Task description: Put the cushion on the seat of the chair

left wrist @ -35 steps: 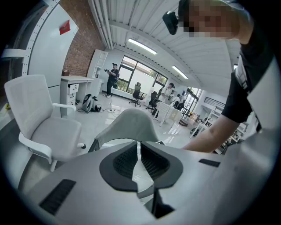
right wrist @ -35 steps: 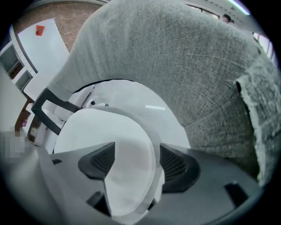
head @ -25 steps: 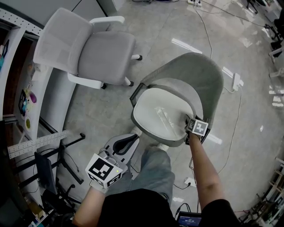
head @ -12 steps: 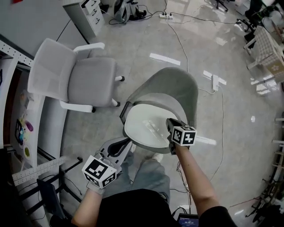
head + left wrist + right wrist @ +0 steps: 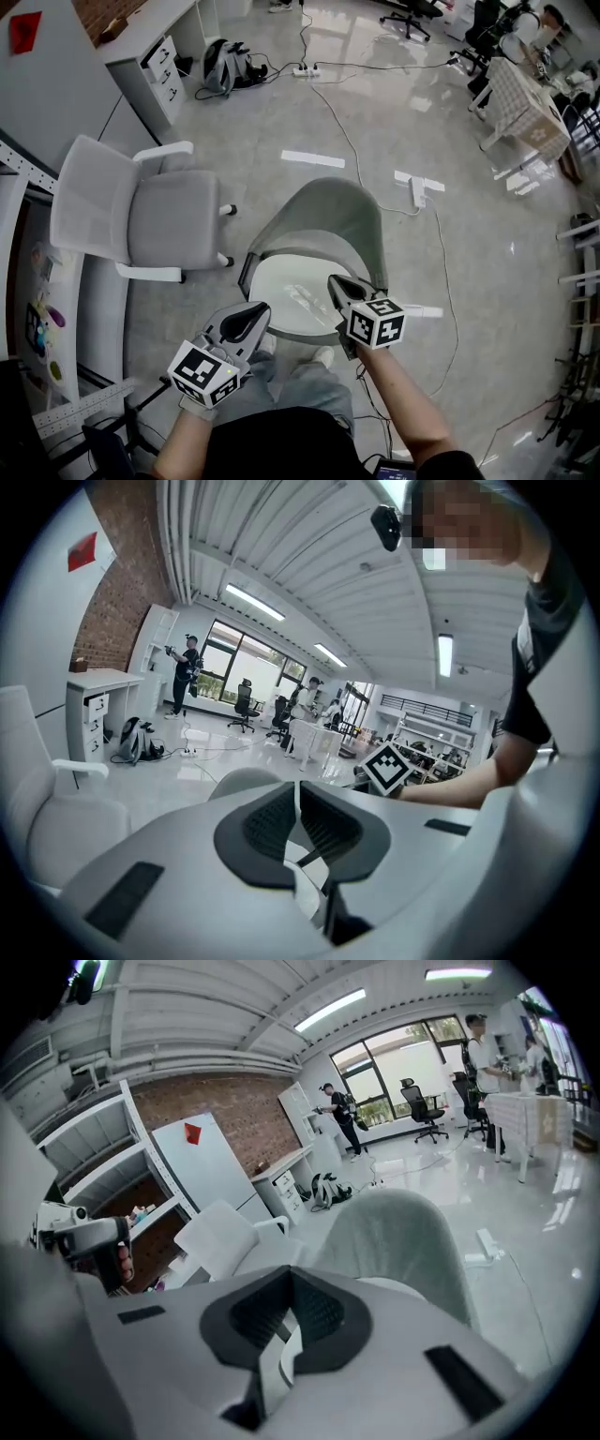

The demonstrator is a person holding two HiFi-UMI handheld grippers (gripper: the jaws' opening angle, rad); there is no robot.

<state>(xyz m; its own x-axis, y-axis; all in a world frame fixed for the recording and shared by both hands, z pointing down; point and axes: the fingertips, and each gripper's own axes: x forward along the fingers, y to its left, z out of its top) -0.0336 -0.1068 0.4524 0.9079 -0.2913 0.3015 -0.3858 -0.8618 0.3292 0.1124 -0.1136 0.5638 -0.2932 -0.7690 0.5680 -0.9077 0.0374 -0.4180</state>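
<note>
A grey-green shell chair stands in the middle of the floor. A white cushion lies flat on its seat. My right gripper hovers above the cushion's right part, shut with nothing between its jaws. Shut and empty too, my left gripper hangs over the seat's front left edge. In the right gripper view the gripper points at the chair's back, with a strip of cushion below it. The left gripper looks over the chair's back into the room.
A white and grey office chair stands to the left of the shell chair. A power strip and cables lie on the floor behind it. White drawers and a backpack are at the back left, shelving along the left.
The right gripper has come off the cushion's right edge, risen and shut its jaws. The left gripper has risen as well. The head view now takes in more of the room.
</note>
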